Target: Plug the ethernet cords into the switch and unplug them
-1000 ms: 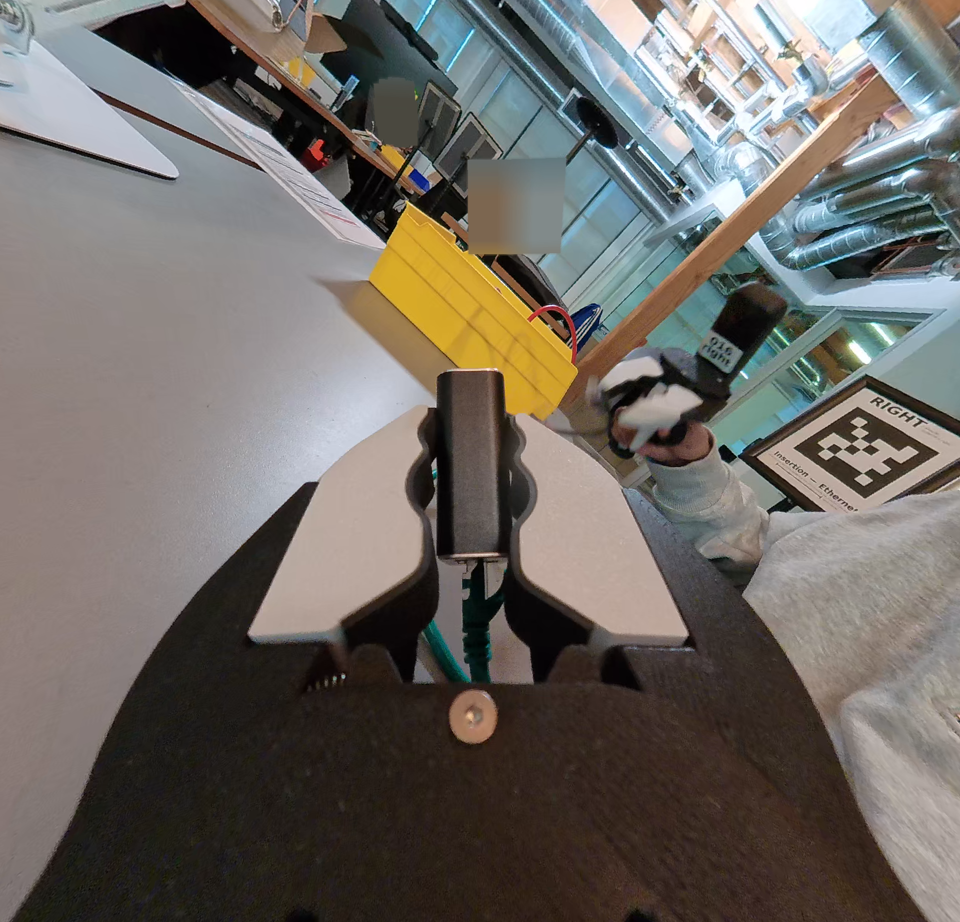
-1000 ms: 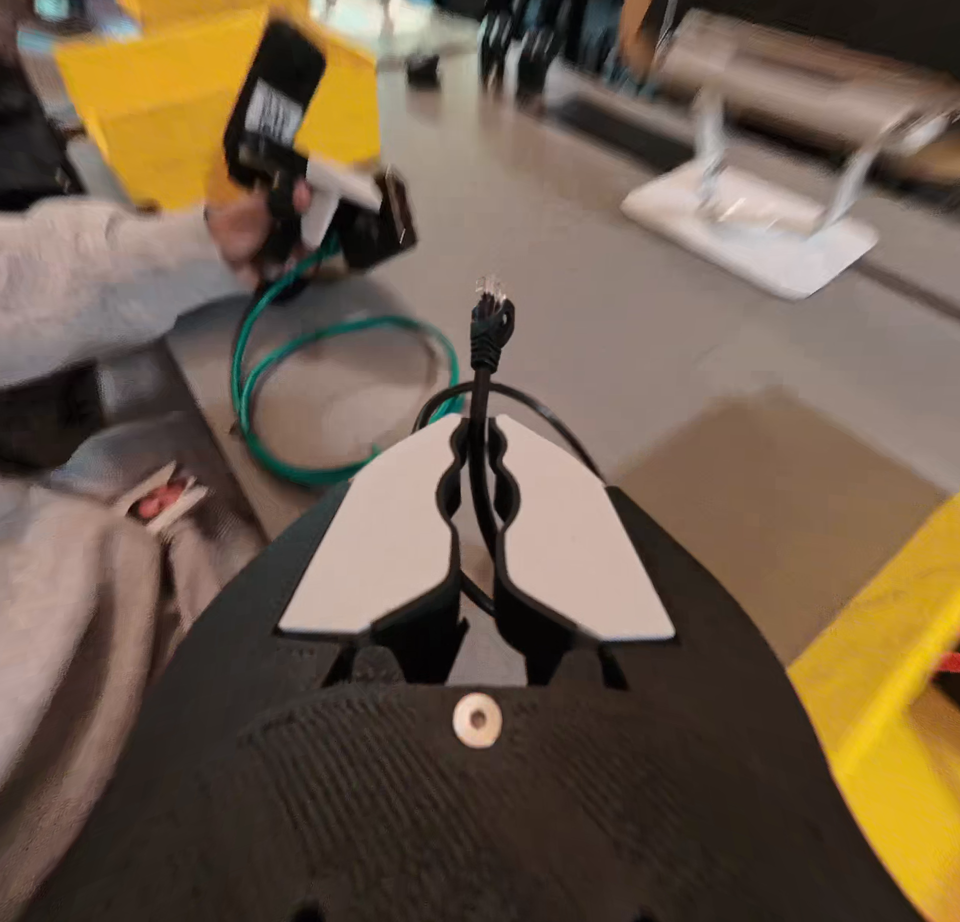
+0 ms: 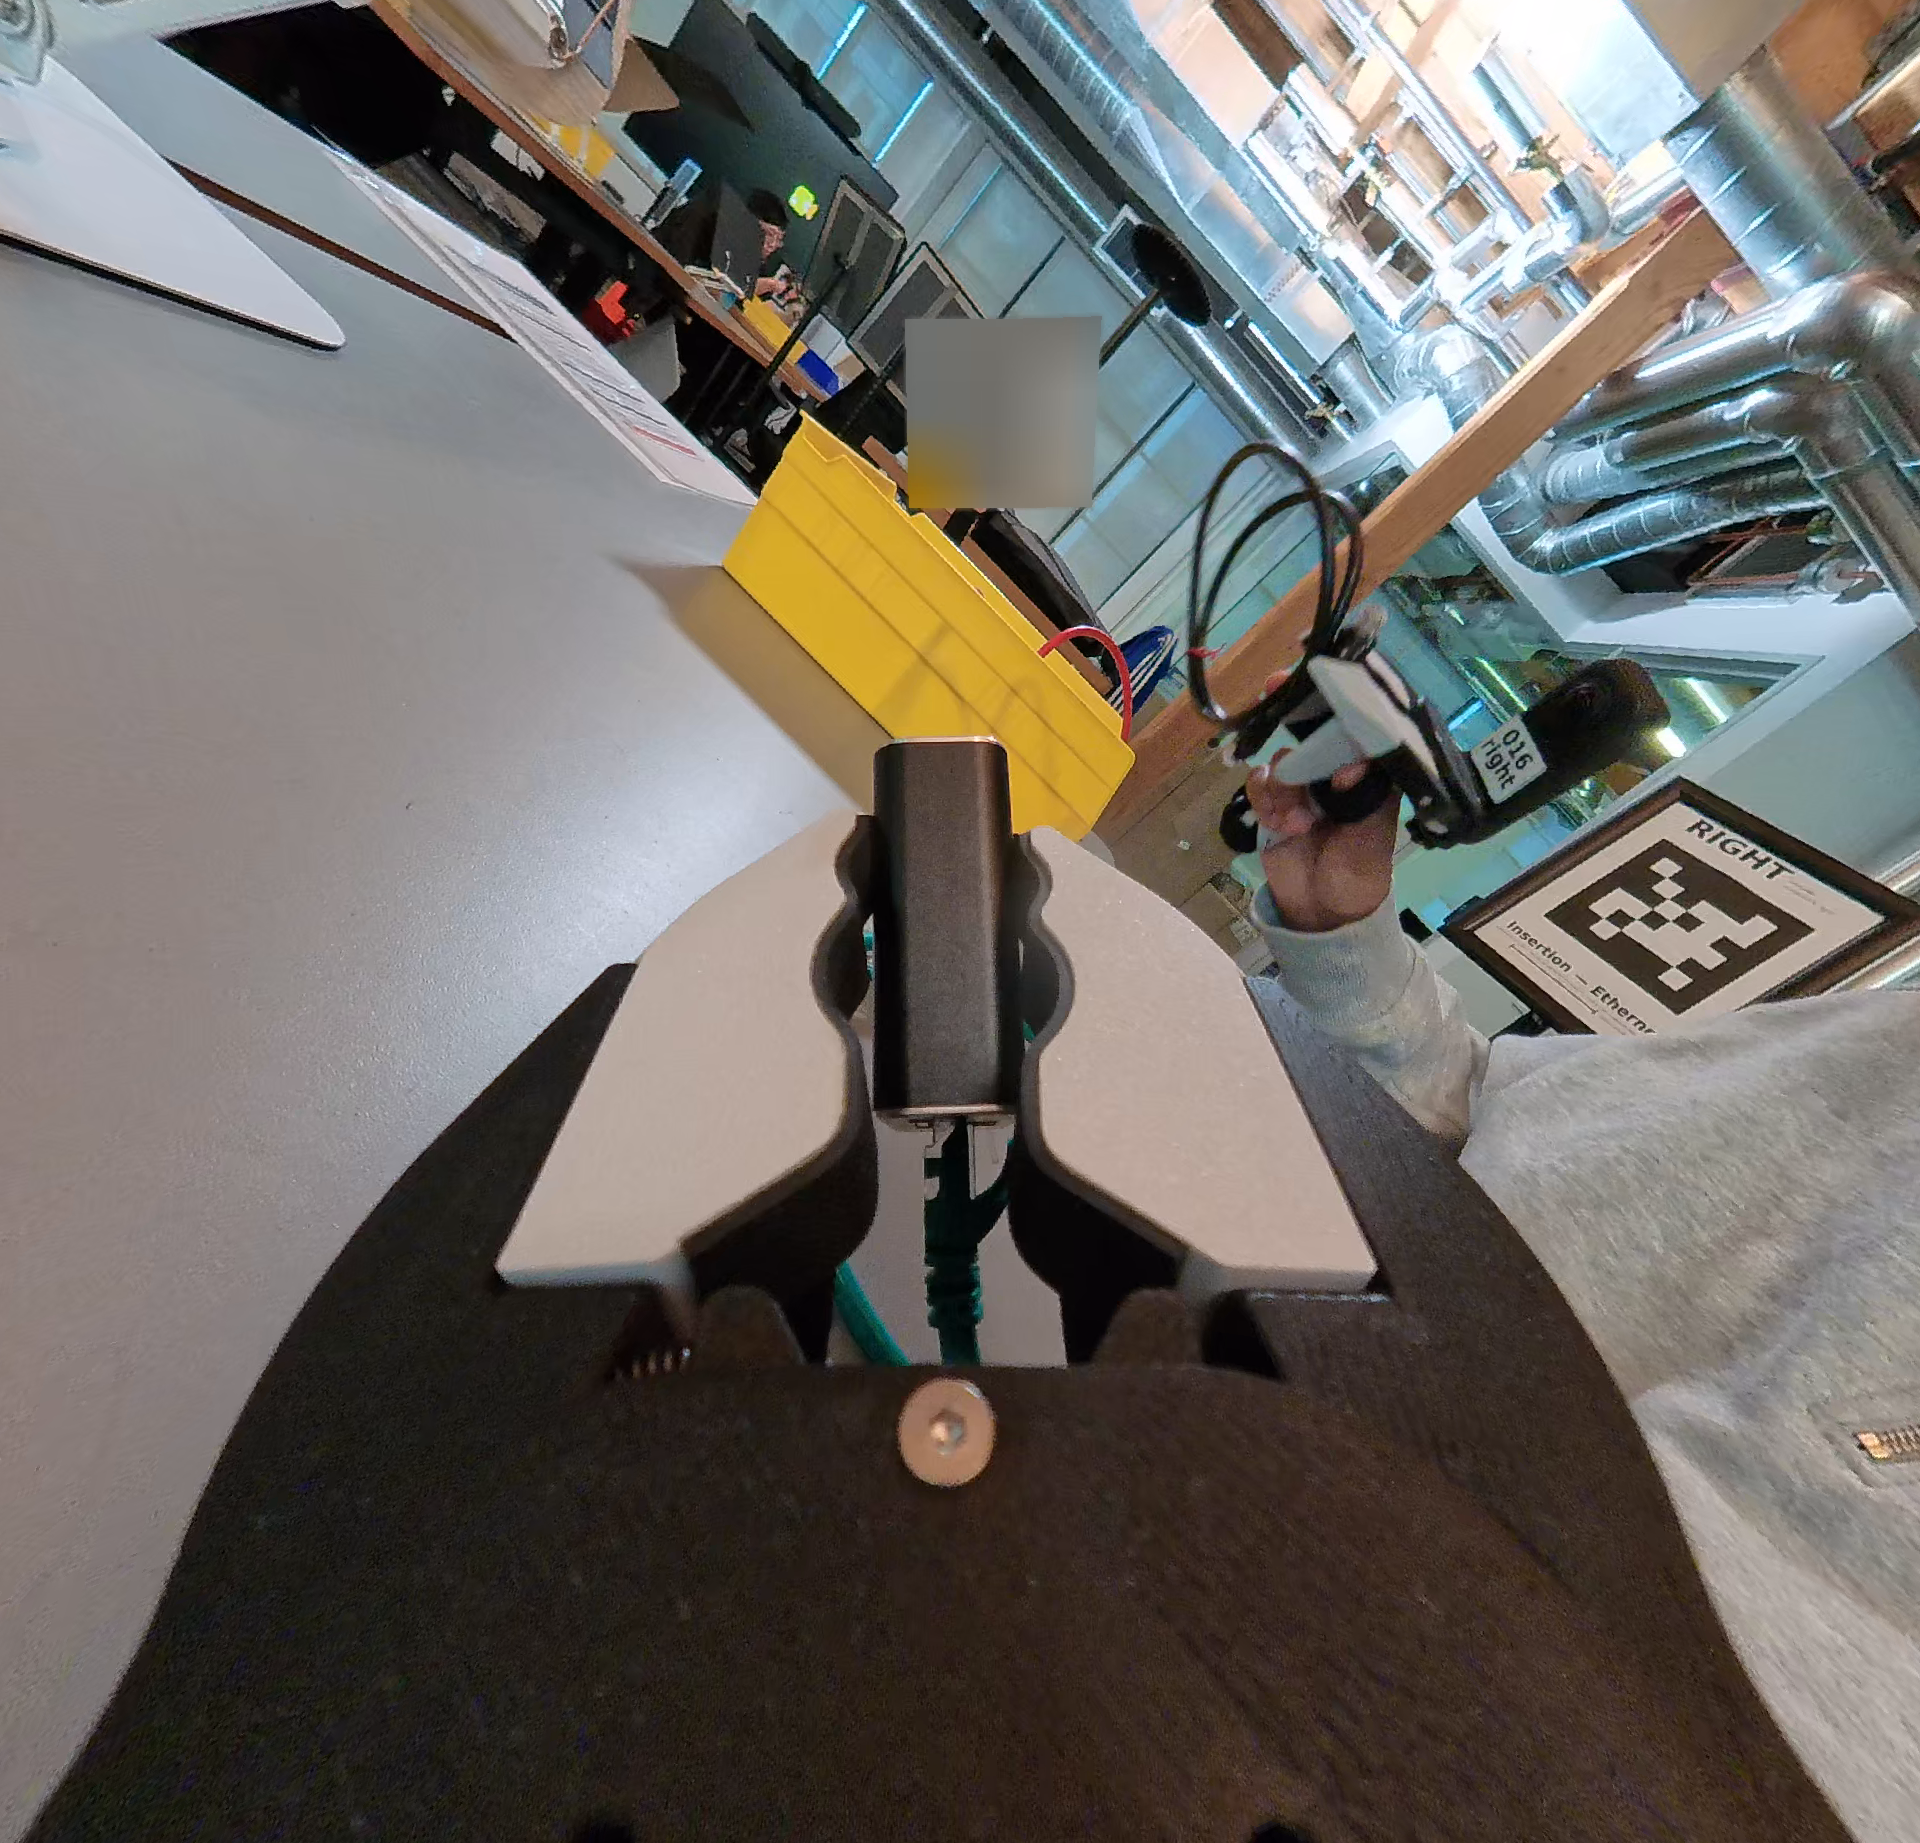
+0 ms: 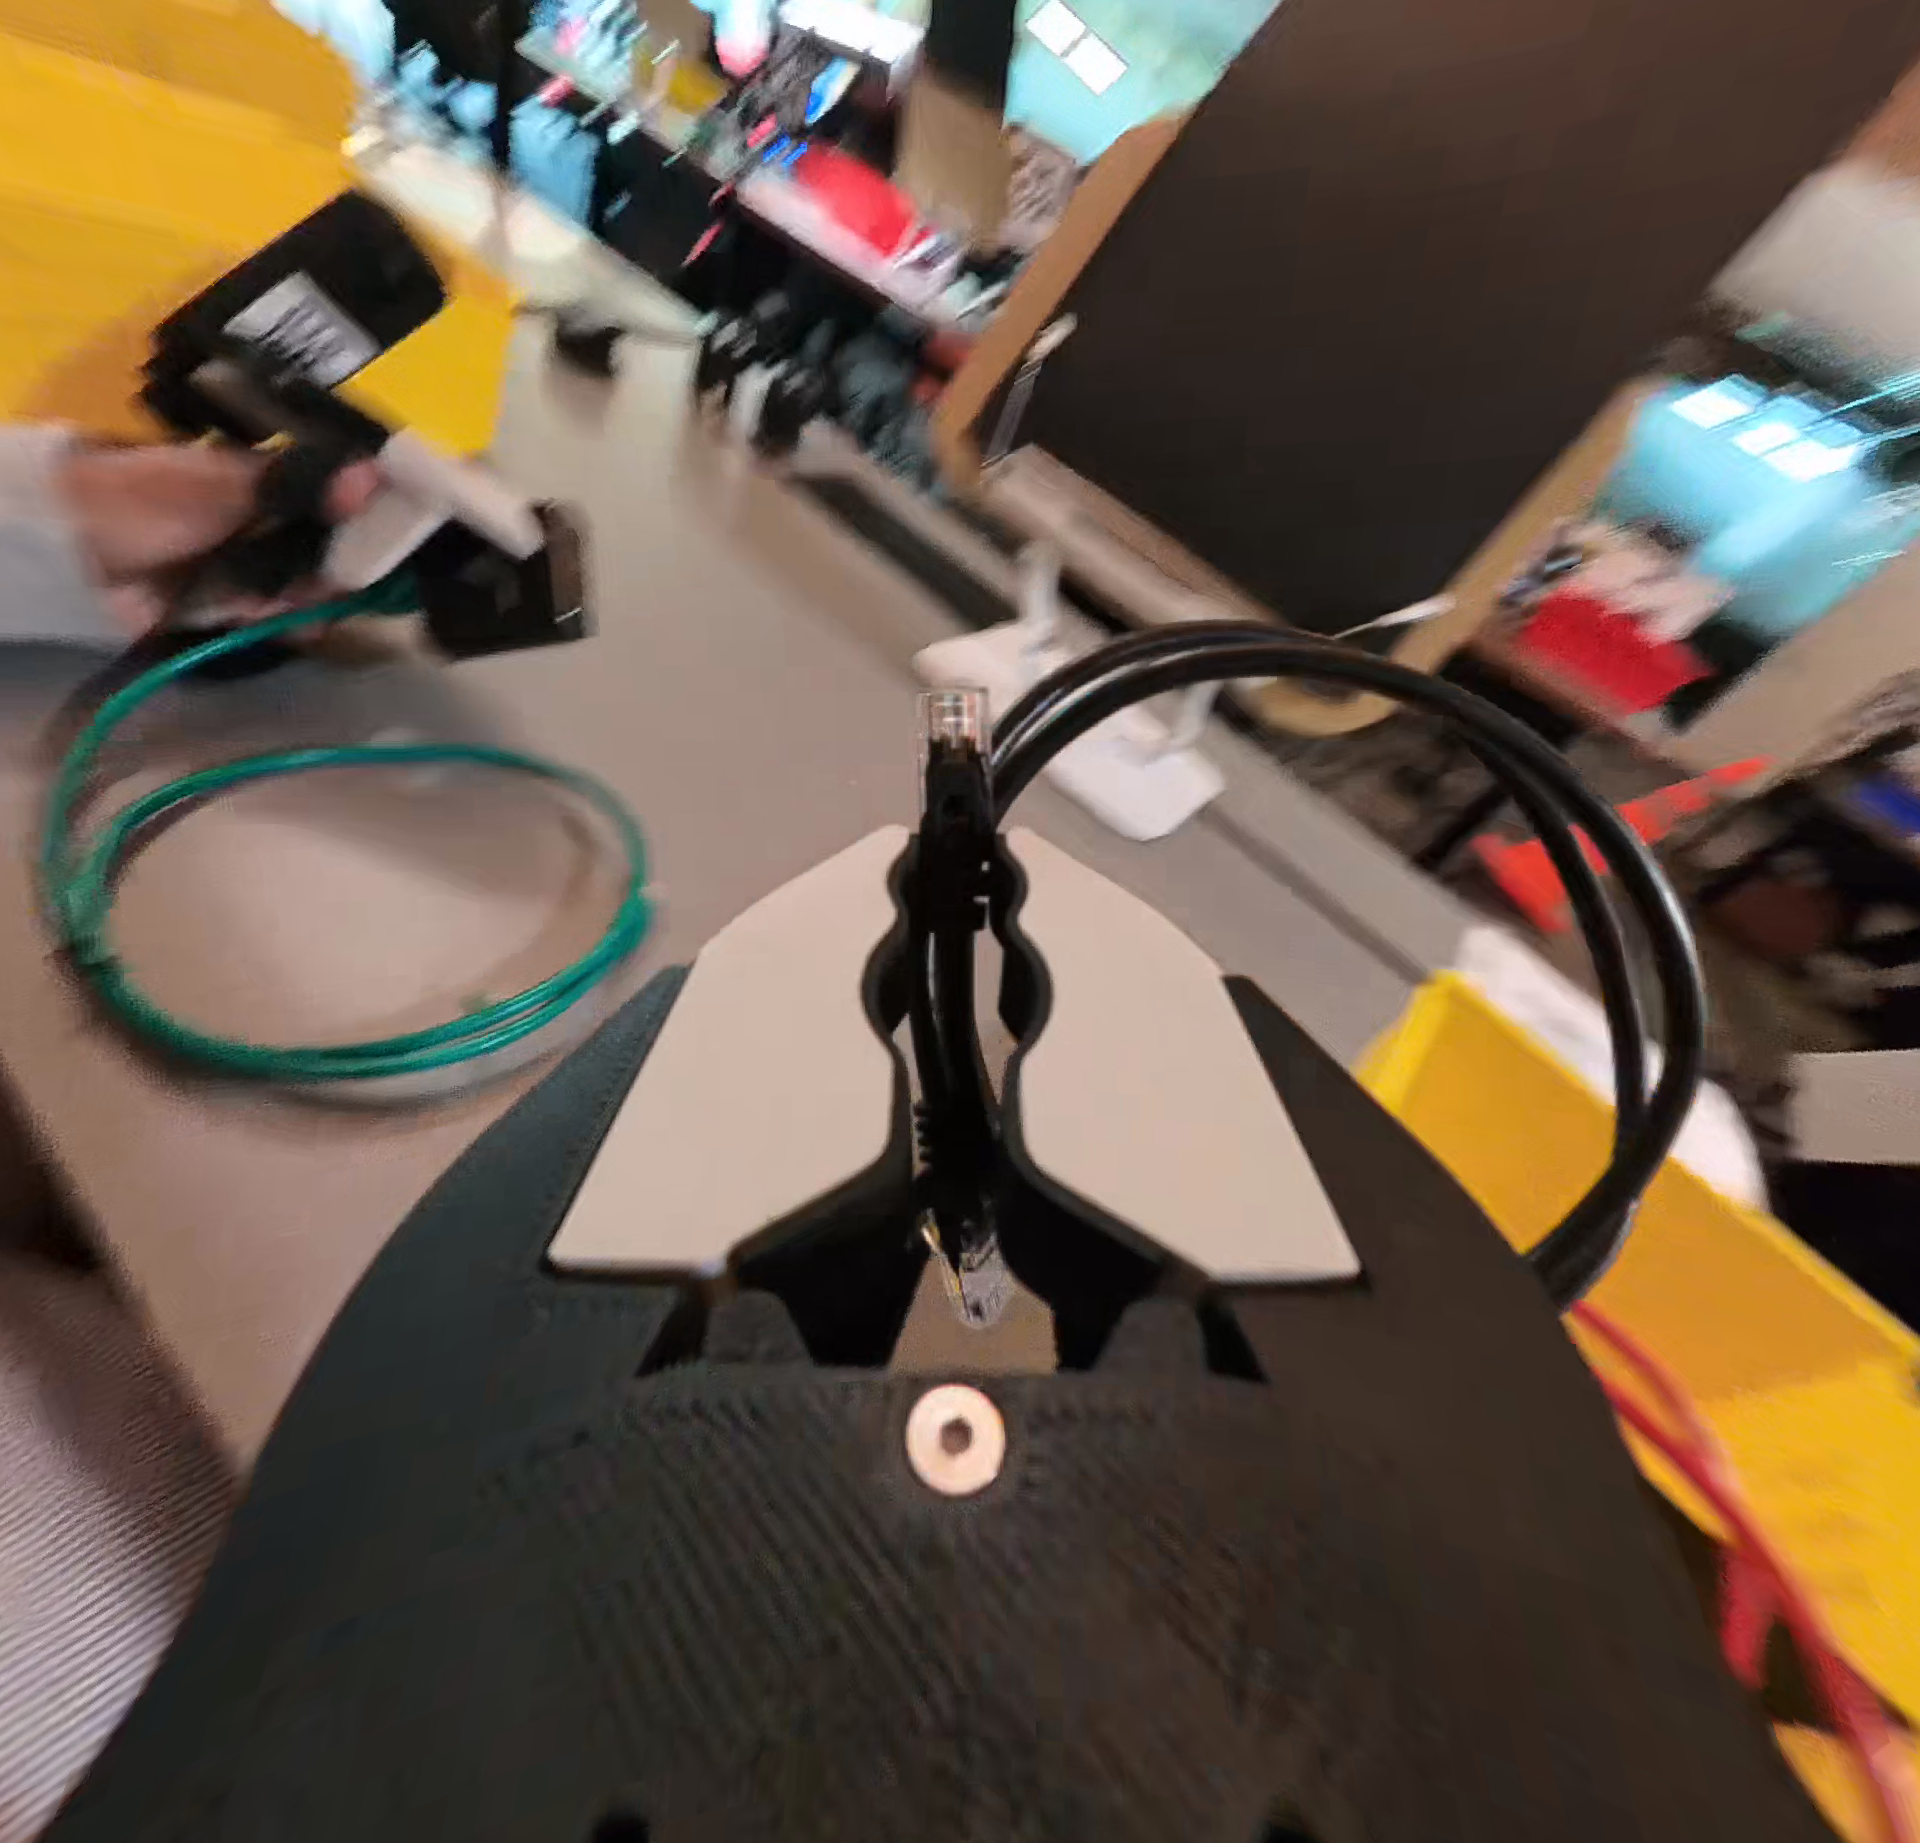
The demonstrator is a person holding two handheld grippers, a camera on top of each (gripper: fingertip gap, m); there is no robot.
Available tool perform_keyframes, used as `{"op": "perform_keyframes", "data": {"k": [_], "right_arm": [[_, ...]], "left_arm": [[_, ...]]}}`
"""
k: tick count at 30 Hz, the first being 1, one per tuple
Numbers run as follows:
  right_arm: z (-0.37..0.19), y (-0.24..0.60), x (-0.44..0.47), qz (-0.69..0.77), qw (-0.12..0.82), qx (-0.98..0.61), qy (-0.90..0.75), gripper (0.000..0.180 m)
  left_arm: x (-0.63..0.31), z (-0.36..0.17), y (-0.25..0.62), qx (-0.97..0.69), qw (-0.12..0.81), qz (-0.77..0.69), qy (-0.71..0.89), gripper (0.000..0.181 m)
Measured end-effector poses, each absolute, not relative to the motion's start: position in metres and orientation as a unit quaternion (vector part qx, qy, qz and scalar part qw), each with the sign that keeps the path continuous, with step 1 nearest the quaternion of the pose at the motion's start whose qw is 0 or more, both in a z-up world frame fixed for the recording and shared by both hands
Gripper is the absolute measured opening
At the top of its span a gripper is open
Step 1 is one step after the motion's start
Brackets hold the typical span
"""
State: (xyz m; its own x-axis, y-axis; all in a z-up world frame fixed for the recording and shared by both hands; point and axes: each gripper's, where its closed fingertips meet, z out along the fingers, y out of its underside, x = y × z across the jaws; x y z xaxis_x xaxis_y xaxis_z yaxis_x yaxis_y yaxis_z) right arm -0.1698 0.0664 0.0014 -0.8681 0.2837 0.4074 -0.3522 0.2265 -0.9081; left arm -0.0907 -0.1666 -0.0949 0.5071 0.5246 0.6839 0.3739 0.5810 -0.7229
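My left gripper [image 3: 940, 837] is shut on a small black metal switch [image 3: 940, 920], held end-on above the grey table. A green ethernet cord [image 3: 951, 1263] is plugged into the switch's near end and hangs down between the fingers. My right gripper [image 4: 954, 837] is shut on a black ethernet cord [image 4: 951, 972]; its clear plug [image 4: 951, 715] sticks out past the fingertips and the rest loops to the right [image 4: 1621, 858]. In the right wrist view the left gripper [image 4: 457, 515] holds the switch [image 4: 514, 588] at the left, with the green cord [image 4: 343, 910] coiled on the table. The right gripper [image 3: 1340, 713] shows in the left wrist view, lifted.
A yellow bin [image 3: 914, 640] stands on the table [image 3: 312, 754] beyond the switch. Another yellow bin [image 4: 1621, 1305] with red wires [image 4: 1704, 1502] is at the right. A white monitor stand [image 3: 156, 224] is at the far left. A framed marker sign [image 3: 1683, 910] stands at the right.
My right gripper has lifted and turned, and now grips the black cord nearer its plug, with the cord's loop swung up to the right. The left gripper and switch have hardly moved.
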Motion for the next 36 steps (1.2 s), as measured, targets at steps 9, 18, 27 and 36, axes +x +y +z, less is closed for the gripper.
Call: {"op": "perform_keyframes", "data": {"k": [9,18,27,36], "right_arm": [[0.021,0.157,-0.254,0.605,0.352,-0.104,-0.706,0.012],[-0.077,0.158,-0.296,0.487,0.264,-0.187,-0.811,0.012],[-0.085,0.165,-0.297,0.496,0.188,-0.227,-0.817,0.012],[-0.115,0.17,-0.327,0.399,0.229,-0.247,-0.853,0.012]], "left_arm": [[-0.091,-0.095,-0.167,-0.454,0.739,0.052,-0.496,0.024],[-0.091,-0.095,-0.167,-0.452,0.741,0.05,-0.495,0.024],[-0.091,-0.095,-0.167,-0.45,0.743,0.046,-0.494,0.024],[-0.091,-0.094,-0.169,-0.446,0.743,0.051,-0.497,0.023]]}}
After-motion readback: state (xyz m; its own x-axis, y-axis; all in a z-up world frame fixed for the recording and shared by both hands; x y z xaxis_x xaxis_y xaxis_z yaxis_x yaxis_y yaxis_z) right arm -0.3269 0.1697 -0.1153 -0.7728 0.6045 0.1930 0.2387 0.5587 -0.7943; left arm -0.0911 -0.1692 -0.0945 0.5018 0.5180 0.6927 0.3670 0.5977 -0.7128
